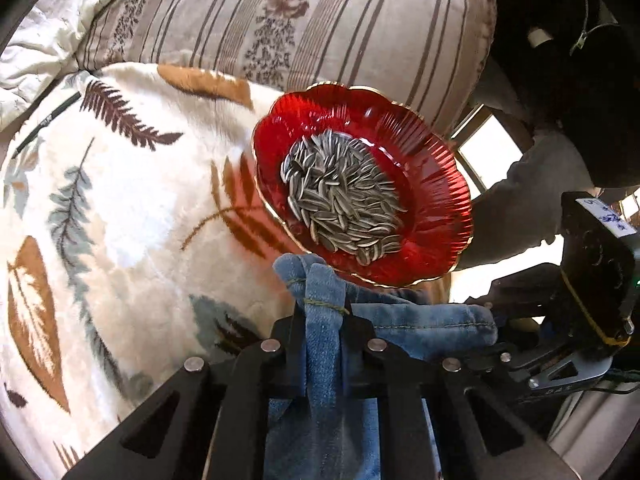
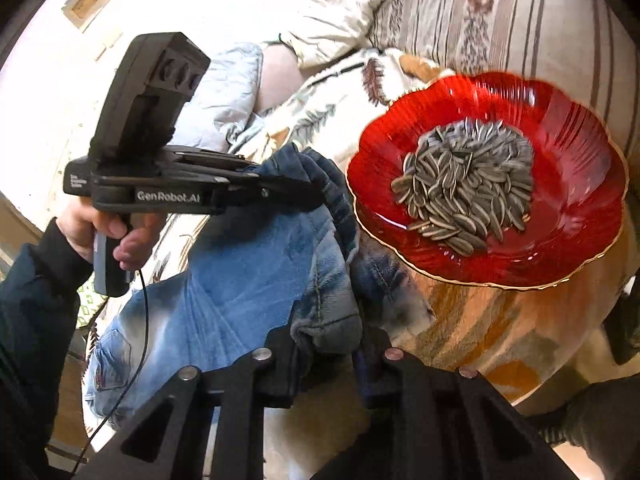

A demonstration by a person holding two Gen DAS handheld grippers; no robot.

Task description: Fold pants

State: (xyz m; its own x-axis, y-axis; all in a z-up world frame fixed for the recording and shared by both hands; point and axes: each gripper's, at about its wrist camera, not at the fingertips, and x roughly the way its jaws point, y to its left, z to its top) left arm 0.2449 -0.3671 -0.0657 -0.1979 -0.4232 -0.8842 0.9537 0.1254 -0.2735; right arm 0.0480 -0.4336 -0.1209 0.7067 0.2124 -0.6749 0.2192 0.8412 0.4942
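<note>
So, left wrist view first, going L to R: we've got the fleece blanket (image 1: 132,200) w/ the feather print filling everything from 7 to 11 o'clock, and a striped floral pillow (image 1: 304,20) up at 12. Dead centre sits a red glass dish (image 1: 432,184) full of sunflower seeds (image 1: 344,196), resting on the blanket right in front of that pillow. Just below it, at 6 o'clock, our left gripper (image 1: 323,312) is clamped tight on a bunched bit of the jeans (image 1: 420,320); denim is squeezed between both fingers and pokes up past the tips, almost touching the dish rim. The rest of the denim runs off toward 4 o'clock, where the other gripper's body shows at the frame edge.

Right wrist view, same L to R: at 9 o'clock a hand (image 2: 100,224) in a dark sleeve holds the left gripper by its handle, its nose buried in the denim near centre. The jeans spread from 8 o'clock up to the middle, lying on the blanket, faded blue side up. At 6 o'clock our right gripper (image 2: 326,336) is pinching a rolled hem/edge of the jeans, fabric wedged betw. the fingers, so it's closed on cloth too. Then at 2-3 o'clock the red dish again, seeds piled in the middle, close beside the denim bunch but not under it afaict. Striped pillow behind it at 1 o'clock.
</note>
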